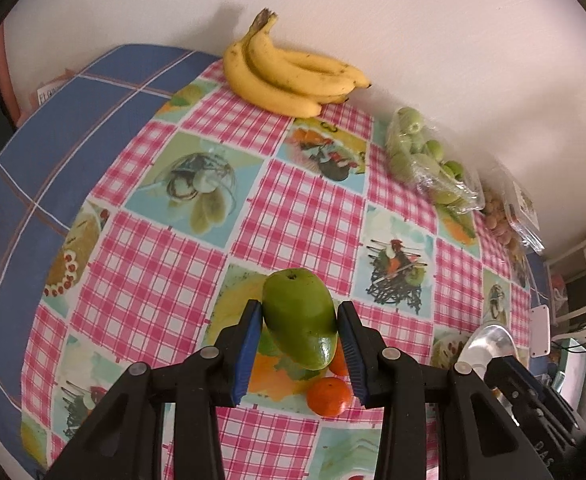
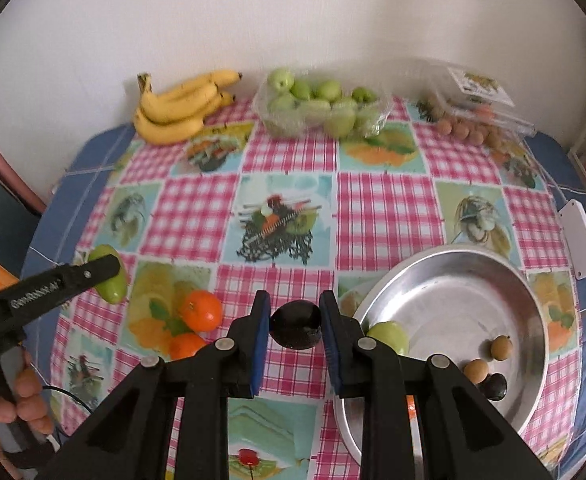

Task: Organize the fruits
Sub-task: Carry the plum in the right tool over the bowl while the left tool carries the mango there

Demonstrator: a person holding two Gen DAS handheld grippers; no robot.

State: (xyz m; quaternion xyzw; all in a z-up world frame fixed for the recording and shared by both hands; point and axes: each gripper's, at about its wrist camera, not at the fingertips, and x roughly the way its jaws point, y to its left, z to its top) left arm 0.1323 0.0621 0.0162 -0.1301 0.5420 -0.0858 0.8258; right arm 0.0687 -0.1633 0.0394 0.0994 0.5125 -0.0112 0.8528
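My left gripper [image 1: 299,312] is shut on a green mango [image 1: 299,320] and holds it above the checked tablecloth. From the right wrist view the left gripper [image 2: 107,268] and its mango [image 2: 113,290] appear at the left. My right gripper [image 2: 295,308] is shut on a dark round fruit [image 2: 296,326], held off the table beside a metal bowl [image 2: 453,300]. The bowl holds a green apple [image 2: 391,336], two longans [image 2: 501,347] and another dark fruit [image 2: 493,386]. Two tangerines [image 2: 201,310] lie on the cloth between the grippers, also seen under the mango [image 1: 330,396].
Along the back wall lie a bunch of bananas [image 2: 181,108], a plastic pack of green apples [image 2: 321,104] and a clear box with loose longans [image 2: 473,120]. A hand [image 2: 25,396] grips the left tool's handle. The table [image 2: 373,208] drops off at left and right.
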